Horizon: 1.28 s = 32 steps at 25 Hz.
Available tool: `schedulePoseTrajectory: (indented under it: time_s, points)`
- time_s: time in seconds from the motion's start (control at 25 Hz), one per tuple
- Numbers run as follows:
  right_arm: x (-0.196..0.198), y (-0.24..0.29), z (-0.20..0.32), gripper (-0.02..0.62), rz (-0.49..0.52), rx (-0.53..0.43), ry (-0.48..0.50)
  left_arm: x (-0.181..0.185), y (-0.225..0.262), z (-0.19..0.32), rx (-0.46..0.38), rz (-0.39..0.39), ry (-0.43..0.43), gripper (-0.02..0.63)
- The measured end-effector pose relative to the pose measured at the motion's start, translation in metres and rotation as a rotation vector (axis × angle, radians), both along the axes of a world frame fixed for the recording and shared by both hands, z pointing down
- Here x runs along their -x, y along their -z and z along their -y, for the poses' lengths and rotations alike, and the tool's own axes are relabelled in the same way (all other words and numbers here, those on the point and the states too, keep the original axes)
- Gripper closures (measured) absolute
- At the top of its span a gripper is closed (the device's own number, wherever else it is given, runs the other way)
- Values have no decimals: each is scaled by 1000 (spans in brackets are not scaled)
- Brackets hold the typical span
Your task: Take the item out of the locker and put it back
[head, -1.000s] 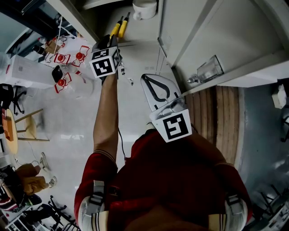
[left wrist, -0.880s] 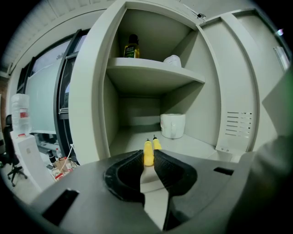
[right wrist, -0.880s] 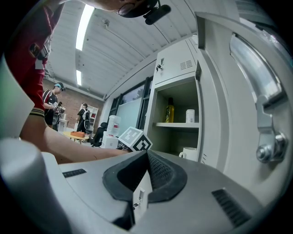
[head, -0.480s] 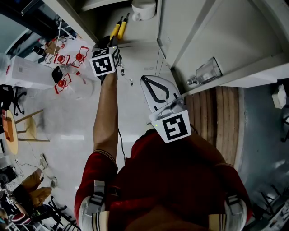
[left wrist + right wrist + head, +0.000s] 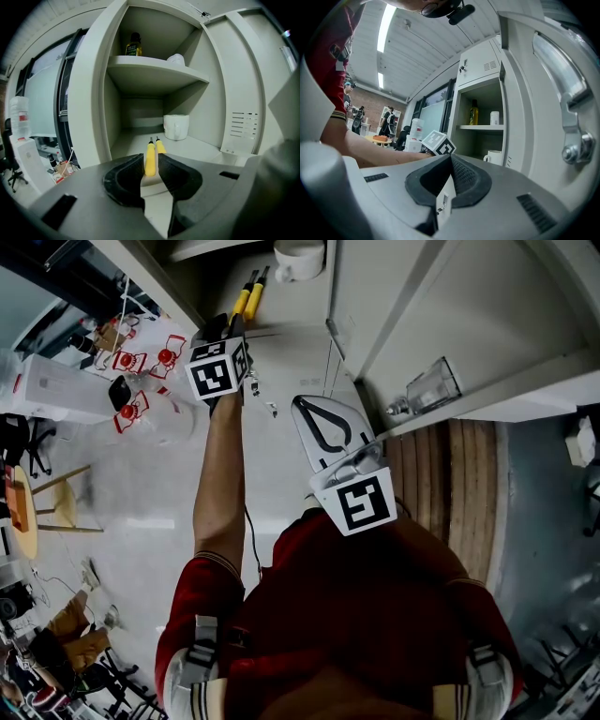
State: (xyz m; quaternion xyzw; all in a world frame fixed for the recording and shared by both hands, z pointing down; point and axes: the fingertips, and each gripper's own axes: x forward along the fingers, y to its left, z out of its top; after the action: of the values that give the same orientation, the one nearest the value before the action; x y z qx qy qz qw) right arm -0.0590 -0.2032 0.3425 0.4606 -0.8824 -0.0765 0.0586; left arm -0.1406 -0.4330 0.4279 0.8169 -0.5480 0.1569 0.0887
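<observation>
A tool with two yellow handles (image 5: 150,158) sticks out from between the jaws of my left gripper (image 5: 150,168), pointing into the open locker's lower compartment (image 5: 140,140). The jaws are opening, with their pads still on the handles. In the head view the tool (image 5: 247,296) and left gripper (image 5: 232,326) hang at the locker's mouth. A white mug (image 5: 176,126) stands deeper inside. My right gripper (image 5: 449,163) is shut with nothing in it, held back near my chest (image 5: 309,409) beside the locker door (image 5: 441,306).
The upper shelf (image 5: 154,70) carries a yellow-labelled bottle (image 5: 133,44) and a white container (image 5: 176,59). A metal door handle (image 5: 565,93) is close on the right. Clear jars with red clips (image 5: 141,381) lie on the floor to the left, with stools and people beyond.
Both grippers stay where they were. Only the people at the lower left of the head view have shifted.
</observation>
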Motion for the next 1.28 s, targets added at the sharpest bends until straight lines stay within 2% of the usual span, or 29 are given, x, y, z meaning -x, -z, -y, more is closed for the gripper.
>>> schedulePoseTrajectory:
  time_s: [0.8,1.28]
  points:
    - [4,12,-3,598,63,-20,29,-1,54,-64,-197,-118,-41,525]
    - [4,34,-12,598,97,-57,47,-6,86,-127,-277,-172,-65,578]
